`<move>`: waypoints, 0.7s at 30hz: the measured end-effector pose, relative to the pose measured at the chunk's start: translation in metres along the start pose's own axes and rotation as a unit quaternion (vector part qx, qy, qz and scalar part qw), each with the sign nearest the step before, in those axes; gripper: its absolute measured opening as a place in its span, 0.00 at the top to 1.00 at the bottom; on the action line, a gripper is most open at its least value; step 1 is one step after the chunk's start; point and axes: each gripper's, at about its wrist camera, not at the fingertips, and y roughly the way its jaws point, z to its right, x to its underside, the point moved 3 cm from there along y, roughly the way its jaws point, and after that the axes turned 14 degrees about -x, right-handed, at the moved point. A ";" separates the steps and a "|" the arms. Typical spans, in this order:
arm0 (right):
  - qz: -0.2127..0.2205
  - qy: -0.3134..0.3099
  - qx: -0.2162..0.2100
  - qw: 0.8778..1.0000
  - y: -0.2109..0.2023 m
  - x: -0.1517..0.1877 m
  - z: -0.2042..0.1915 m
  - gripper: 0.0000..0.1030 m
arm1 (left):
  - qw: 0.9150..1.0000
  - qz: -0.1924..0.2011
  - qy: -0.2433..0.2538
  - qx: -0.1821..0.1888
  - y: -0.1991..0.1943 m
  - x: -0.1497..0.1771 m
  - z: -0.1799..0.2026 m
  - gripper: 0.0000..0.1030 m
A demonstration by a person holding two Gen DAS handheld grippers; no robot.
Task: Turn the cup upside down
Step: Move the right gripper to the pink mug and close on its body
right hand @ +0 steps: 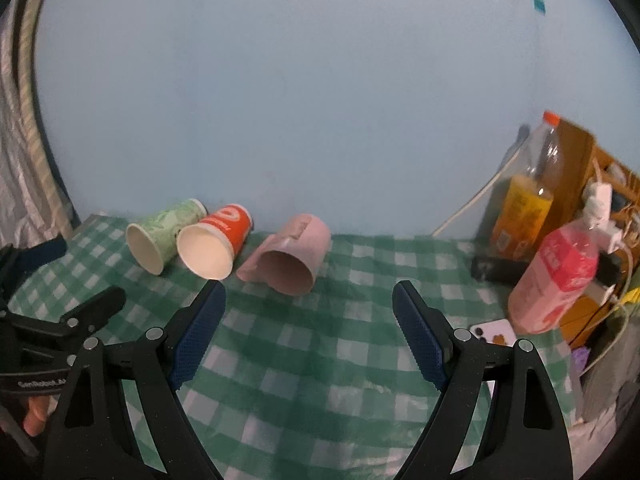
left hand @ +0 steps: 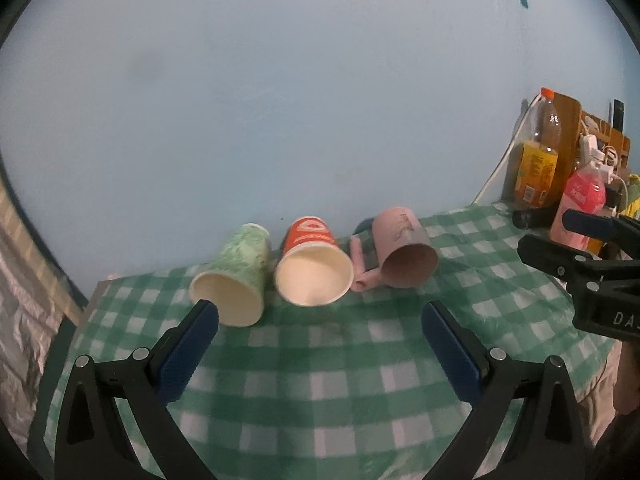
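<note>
Three cups lie on their sides in a row near the wall, mouths toward me: a green paper cup point(left hand: 236, 268) point(right hand: 160, 230), an orange paper cup point(left hand: 312, 260) point(right hand: 218, 238) and a pink mug point(left hand: 404, 252) point(right hand: 296, 258) with its handle on the left. My left gripper point(left hand: 320, 316) is open and empty, a short way in front of the green and orange cups. My right gripper point(right hand: 310, 296) is open and empty, just in front of the pink mug. Each gripper also shows at the edge of the other's view.
The green checked tablecloth point(right hand: 320, 360) covers the table against a light blue wall. At the right stand an orange drink bottle point(right hand: 524, 208), a pink bottle point(right hand: 556, 280), a wooden rack with cables point(right hand: 600, 184) and a phone point(right hand: 492, 332). The table's left edge point(left hand: 92, 300) drops off.
</note>
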 end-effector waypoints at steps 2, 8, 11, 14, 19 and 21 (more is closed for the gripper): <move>-0.018 0.018 0.000 1.000 0.008 -0.006 0.016 0.18 | 1.000 -0.013 0.006 0.000 0.014 -0.012 0.011 0.00; -0.054 0.053 0.014 0.997 0.028 -0.021 0.055 0.18 | 0.998 -0.063 0.021 0.011 0.054 -0.040 0.042 0.00; -0.073 0.074 -0.007 0.995 0.041 -0.028 0.068 0.18 | 0.996 -0.088 0.024 0.021 0.072 -0.051 0.056 0.00; -0.088 0.084 -0.008 0.992 0.057 -0.036 0.079 0.18 | 0.994 -0.103 0.033 0.019 0.087 -0.060 0.071 0.00; -0.109 0.127 -0.028 0.986 0.084 -0.045 0.103 0.18 | 0.990 -0.136 0.039 0.025 0.113 -0.066 0.092 0.00; -0.112 0.146 -0.026 0.982 0.091 -0.047 0.112 0.18 | 0.987 -0.155 0.040 0.032 0.125 -0.066 0.099 0.00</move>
